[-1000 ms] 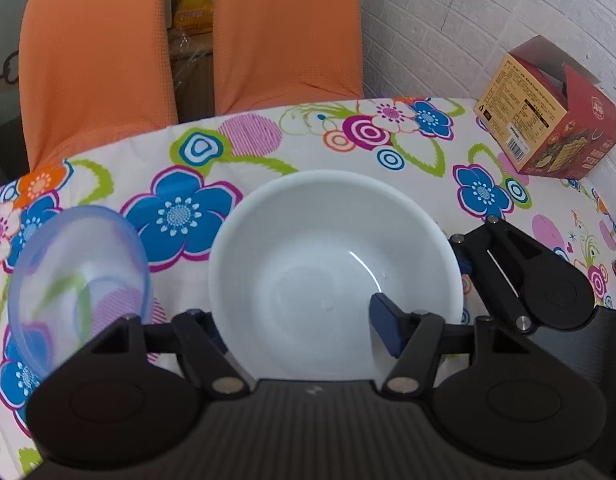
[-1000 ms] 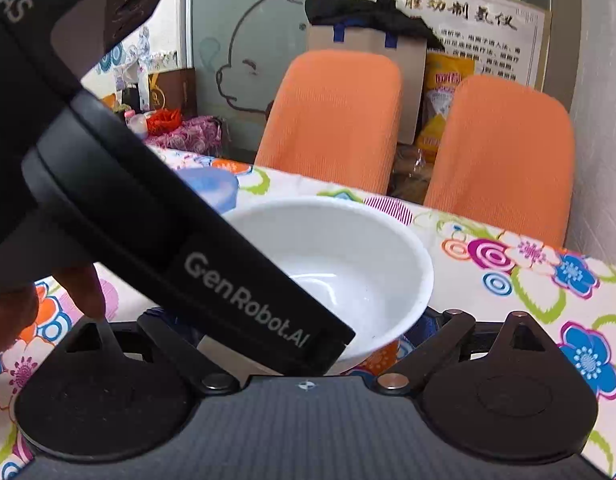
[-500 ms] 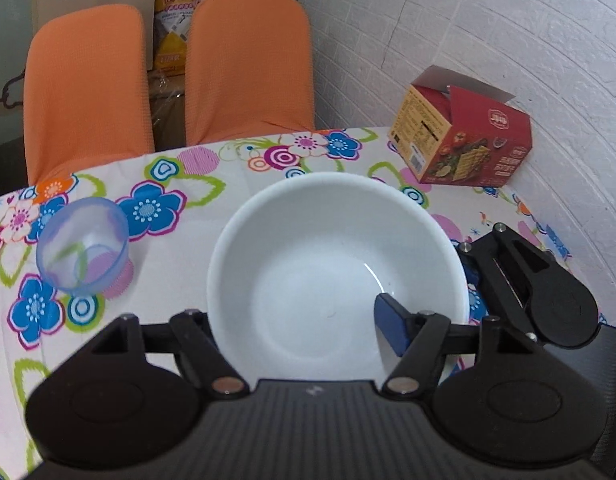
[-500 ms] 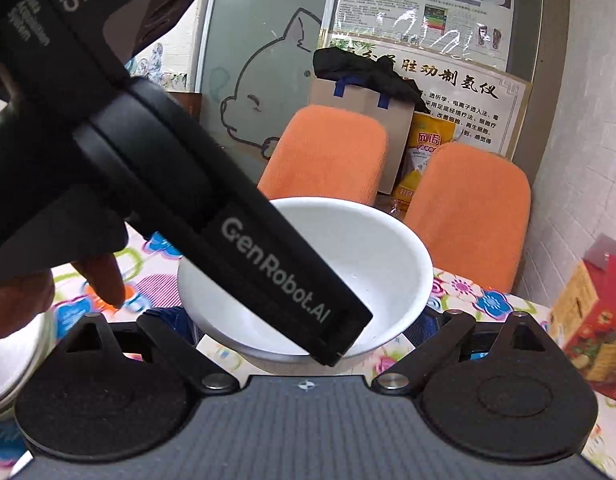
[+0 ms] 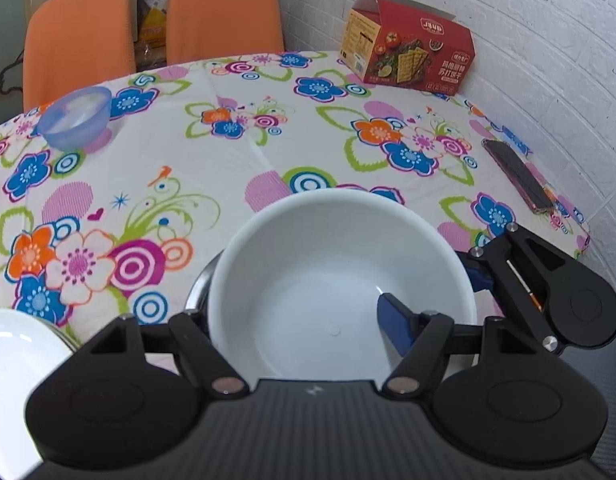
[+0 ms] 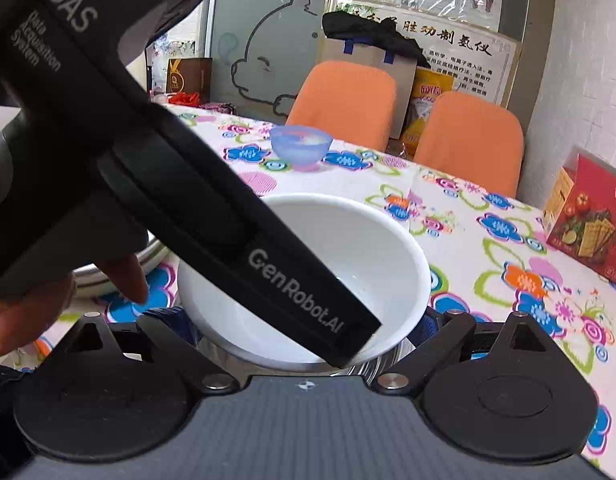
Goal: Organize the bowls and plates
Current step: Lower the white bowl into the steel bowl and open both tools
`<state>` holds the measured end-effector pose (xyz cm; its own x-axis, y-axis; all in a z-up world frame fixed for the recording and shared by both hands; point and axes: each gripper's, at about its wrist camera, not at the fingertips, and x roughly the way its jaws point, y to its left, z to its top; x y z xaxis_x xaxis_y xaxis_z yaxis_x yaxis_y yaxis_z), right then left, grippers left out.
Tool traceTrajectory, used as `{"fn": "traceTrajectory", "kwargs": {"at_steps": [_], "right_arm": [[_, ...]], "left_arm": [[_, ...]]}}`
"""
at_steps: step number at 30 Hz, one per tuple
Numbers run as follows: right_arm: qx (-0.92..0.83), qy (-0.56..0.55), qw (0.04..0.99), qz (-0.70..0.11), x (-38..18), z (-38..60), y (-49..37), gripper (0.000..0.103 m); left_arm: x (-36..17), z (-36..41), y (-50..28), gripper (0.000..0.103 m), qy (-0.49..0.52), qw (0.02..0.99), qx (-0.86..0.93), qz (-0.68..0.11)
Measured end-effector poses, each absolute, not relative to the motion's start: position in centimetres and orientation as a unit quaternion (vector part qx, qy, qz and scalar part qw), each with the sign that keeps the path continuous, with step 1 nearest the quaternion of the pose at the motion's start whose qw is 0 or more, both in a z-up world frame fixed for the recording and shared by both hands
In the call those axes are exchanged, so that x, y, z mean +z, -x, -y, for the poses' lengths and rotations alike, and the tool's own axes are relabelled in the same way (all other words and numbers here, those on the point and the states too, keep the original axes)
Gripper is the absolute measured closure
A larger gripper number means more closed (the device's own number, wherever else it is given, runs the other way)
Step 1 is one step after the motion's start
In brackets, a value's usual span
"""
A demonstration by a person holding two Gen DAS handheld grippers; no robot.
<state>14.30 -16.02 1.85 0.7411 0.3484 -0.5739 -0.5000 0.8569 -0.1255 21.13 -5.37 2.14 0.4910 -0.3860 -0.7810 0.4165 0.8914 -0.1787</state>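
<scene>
Over the floral tablecloth (image 5: 235, 168), both grippers are gripping the white bowl (image 5: 332, 292): left gripper (image 5: 308, 320) & right gripper (image 6: 308, 320) clenched on its rim, w/ blue plastic bowl (image 5: 75, 122) sitting well apart.

My bench (image 5: 235, 184) wears a white cloth printed with bright flowers and rings. Far across it on the left side a small clear blue bowl (image 5: 75, 119) stands upright on the cloth. At the far right corner, close to the white brick wall, sits a red cracker box (image 5: 408, 58) with its top flap open. Along the right edge a dark phone (image 5: 518, 174) lies flat. At my near left a white plate (image 5: 11, 364) rests on the cloth. Two orange chairs (image 5: 223, 12) stand behind the far edge.
</scene>
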Motion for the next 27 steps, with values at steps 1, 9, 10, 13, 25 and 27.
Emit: {"fn": "traceTrajectory", "kwargs": {"at_steps": [1, 9, 10, 13, 25, 27], "right_arm": [[0.224, 0.141, 0.923, -0.278, 1.6, 16.0, -14.2, 0.020], [0.211, 0.121, 0.925, -0.291, 1.0, 17.4, -14.0, 0.019], [0.211, 0.118, 0.926, -0.291, 0.8, 17.7, -13.3, 0.019], [0.204, 0.110, 0.928, -0.291, 0.9, 18.4, -12.7, 0.019], [0.205, 0.041, 0.936, -0.284, 2.1, 20.3, -11.7, 0.018], [0.207, 0.043, 0.935, -0.284, 2.4, 20.4, -12.3, 0.018]], "left_arm": [[1.9, 5.2, -20.9, 0.026, -0.022, 0.866, -0.225, -0.447], [2.2, 3.9, -20.7, 0.018, -0.010, 0.874, -0.219, -0.433], [2.4, 4.0, -20.6, 0.017, -0.011, 0.875, -0.219, -0.431], [2.8, 3.7, -20.3, 0.017, -0.012, 0.878, -0.215, -0.427], [4.2, 1.8, -20.6, 0.017, -0.006, 0.896, -0.184, -0.405], [4.4, 1.2, -20.9, 0.017, -0.007, 0.897, -0.175, -0.405]]}}
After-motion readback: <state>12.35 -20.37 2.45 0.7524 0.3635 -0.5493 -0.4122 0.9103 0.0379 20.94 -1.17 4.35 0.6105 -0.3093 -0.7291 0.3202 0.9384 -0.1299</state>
